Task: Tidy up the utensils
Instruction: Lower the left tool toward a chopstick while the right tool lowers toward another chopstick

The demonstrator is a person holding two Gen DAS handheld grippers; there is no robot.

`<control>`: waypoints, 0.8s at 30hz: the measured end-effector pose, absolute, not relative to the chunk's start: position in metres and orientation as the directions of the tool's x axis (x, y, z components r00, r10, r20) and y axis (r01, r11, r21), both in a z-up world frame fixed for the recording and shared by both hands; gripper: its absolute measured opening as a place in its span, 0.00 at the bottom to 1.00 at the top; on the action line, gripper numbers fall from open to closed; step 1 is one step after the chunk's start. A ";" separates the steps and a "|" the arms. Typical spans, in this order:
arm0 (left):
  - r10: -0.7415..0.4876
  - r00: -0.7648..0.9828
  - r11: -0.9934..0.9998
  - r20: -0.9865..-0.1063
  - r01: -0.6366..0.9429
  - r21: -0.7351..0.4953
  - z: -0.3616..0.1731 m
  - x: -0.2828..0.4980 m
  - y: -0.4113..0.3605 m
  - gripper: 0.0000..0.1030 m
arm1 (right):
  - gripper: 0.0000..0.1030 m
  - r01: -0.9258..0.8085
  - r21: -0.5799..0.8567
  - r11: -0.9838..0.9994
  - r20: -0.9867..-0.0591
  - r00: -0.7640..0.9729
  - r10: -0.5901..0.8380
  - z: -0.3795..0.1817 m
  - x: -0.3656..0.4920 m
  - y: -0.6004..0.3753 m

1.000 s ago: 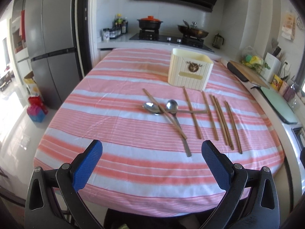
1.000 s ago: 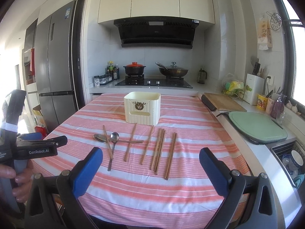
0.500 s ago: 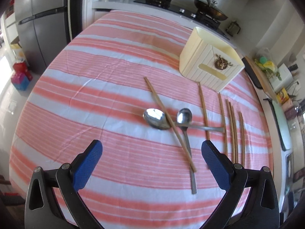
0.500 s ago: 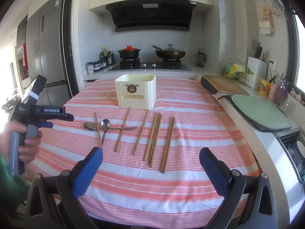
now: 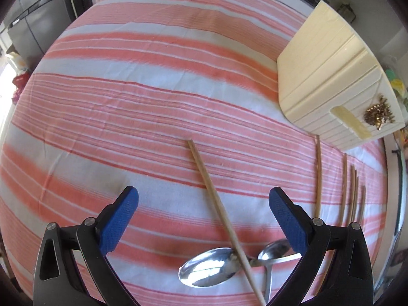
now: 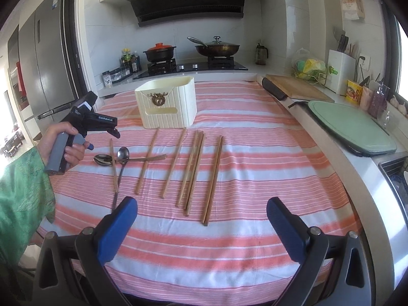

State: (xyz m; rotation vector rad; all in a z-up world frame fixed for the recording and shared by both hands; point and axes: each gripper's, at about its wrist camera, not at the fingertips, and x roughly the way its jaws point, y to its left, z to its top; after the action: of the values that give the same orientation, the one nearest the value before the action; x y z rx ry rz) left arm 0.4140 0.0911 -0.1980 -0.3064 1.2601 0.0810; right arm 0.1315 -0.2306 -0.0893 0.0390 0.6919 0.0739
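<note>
Left gripper (image 5: 204,201): jaws apart, above chopstick (image 5: 216,204) crossing two spoons (image 5: 209,264); right gripper (image 6: 201,211): jaws apart, empty; chopsticks (image 6: 193,168) on cloth (image 6: 255,178) before holder (image 6: 167,104).

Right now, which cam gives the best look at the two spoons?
Left wrist view: the spoons lie close below the open left gripper, bowls bright, one chopstick crossing them, though handles are cut off. Right wrist view shows both spoons whole but small, beside the left gripper.
</note>
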 end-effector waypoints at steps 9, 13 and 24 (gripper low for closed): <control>0.037 0.288 0.992 -0.957 -0.123 0.001 -0.209 0.411 0.068 1.00 | 0.79 -0.077 0.098 0.992 -0.763 0.634 0.125 -0.134 0.254 -0.268; 0.032 0.300 0.993 -0.953 -0.119 -0.004 -0.209 0.407 0.067 1.00 | 0.52 -0.082 0.149 0.985 -0.849 0.500 0.170 -0.167 0.309 -0.266; 0.023 0.300 0.998 -0.954 -0.067 0.003 -0.206 0.404 0.064 1.00 | 0.48 -0.160 0.020 0.987 -0.890 0.446 0.090 -0.187 0.331 -0.240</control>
State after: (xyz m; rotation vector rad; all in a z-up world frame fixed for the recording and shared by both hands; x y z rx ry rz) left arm 0.4037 0.0640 -0.2059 -0.0399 1.2646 0.0594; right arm 0.3310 -0.2401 -0.1867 -0.0710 1.0978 0.1552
